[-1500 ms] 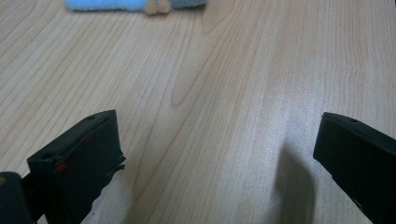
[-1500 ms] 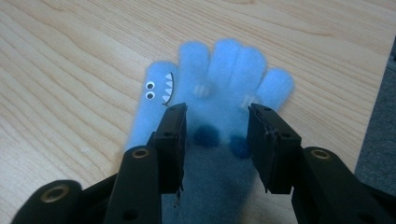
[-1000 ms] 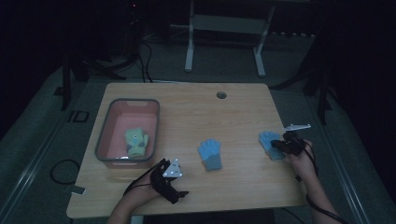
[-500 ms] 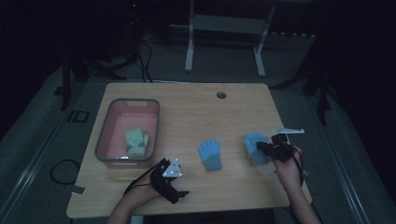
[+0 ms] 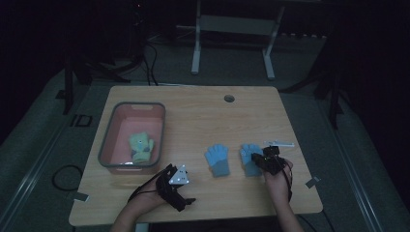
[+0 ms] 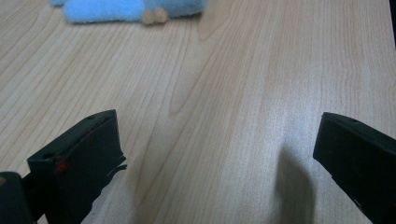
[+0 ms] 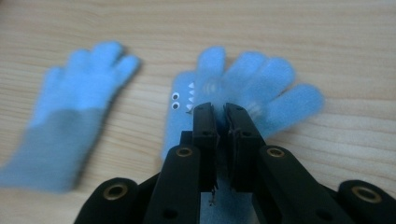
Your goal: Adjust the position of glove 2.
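From the high view, my right gripper [image 5: 255,160] sits at the right of the wooden surface [image 5: 193,111], its jaws pinched on a blue glove [image 5: 249,158] that lies flat just beside a second blue glove [image 5: 217,159] near the middle. My left gripper [image 5: 170,180] rests at the near edge, next to the pink bin [image 5: 108,140], in which a yellow-green glove [image 5: 141,147] lies.

In the left gripper view, my left jaws stand wide apart with nothing between them but bare wood. A strip of blue fleece [image 6: 126,8] shows at the top edge, well apart from the jaws.

In the right gripper view, my right jaws are drawn almost together, gripping a fold of the blue glove [image 7: 252,88] near its palm. This glove has small googly eyes and white teeth on its thumb side, and its fingers spread away from me. The second blue glove [image 7: 70,102] lies flat to its left, close but not touching, with a greyer cuff towards me.
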The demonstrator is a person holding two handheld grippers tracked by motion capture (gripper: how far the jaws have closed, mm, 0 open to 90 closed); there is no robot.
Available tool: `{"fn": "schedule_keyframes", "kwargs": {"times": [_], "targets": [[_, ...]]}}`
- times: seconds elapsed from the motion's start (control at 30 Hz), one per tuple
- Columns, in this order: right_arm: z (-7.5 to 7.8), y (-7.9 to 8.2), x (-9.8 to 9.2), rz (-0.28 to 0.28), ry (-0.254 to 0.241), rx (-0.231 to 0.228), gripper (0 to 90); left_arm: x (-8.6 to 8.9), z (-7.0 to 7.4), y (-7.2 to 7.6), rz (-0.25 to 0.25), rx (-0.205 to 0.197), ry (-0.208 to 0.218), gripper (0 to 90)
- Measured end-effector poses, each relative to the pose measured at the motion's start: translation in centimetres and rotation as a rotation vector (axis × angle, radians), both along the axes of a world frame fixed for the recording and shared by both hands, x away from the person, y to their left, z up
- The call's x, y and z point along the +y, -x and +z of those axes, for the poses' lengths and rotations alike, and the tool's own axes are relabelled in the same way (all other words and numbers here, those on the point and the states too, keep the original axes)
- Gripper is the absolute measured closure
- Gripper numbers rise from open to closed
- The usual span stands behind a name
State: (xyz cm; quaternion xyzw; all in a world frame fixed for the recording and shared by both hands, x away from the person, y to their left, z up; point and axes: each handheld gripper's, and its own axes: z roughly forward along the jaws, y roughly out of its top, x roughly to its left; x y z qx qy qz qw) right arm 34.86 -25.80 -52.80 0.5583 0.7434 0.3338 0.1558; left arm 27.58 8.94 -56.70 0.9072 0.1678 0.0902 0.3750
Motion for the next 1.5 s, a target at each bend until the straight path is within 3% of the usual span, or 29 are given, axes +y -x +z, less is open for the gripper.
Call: {"fn": "schedule_keyframes", "kwargs": {"times": [0.17, 0.23, 0.33, 0.43, 0.53, 0.57, 0.67, 0.8, 0.93, 1.17, 1.4, 1.5], "targets": [[-1.7, -0.5, -0.4, -0.017, 0.027, 0.025, 80.4, 0.1, 0.0, 0.0, -0.001, 0.006, 0.007, 1.3], [-1.7, -0.5, -0.6, -0.017, 0.012, 0.031, 78.7, 0.0, 0.0, 0.0, -0.001, 0.005, 0.005, 1.3], [-1.5, -0.5, -0.6, -0.002, 0.028, 0.027, 72.9, 0.0, 0.0, 0.0, -0.001, 0.008, 0.003, 1.3], [-0.6, -0.3, -0.8, 0.039, 0.052, -0.025, 61.0, 0.0, 0.0, 0.0, 0.0, 0.009, 0.008, 1.3], [0.1, -0.2, -0.9, 0.081, 0.083, -0.053, 57.3, 0.0, 0.0, -0.1, 0.002, 0.013, 0.01, 1.3], [0.1, -0.2, -0.9, 0.081, 0.083, -0.053, 57.3, 0.0, 0.0, -0.1, 0.002, 0.013, 0.01, 1.3], [0.6, -0.4, -1.6, 0.184, 0.086, -0.071, 56.4, 0.0, 0.0, 0.0, -0.002, 0.013, 0.006, 1.3], [0.8, -1.0, -2.8, 0.258, 0.059, -0.055, 55.1, 0.0, 0.0, -0.1, -0.003, 0.014, 0.002, 1.3], [0.9, -1.3, -3.8, 0.353, 0.066, -0.075, 56.8, 0.0, 0.0, -0.1, -0.003, 0.014, -0.001, 1.3], [0.8, -2.2, -4.6, 0.496, 0.105, -0.057, 58.6, -0.1, -0.1, -0.1, -0.009, 0.012, -0.01, 1.3], [-0.3, -3.0, -4.3, 0.51, 0.121, -0.032, 68.2, -0.1, -0.2, -0.1, -0.01, 0.011, -0.013, 1.3], [-0.7, -3.2, -4.1, 0.513, 0.109, -0.034, 66.3, 0.0, -0.2, -0.1, -0.009, 0.013, -0.01, 1.3]]}}
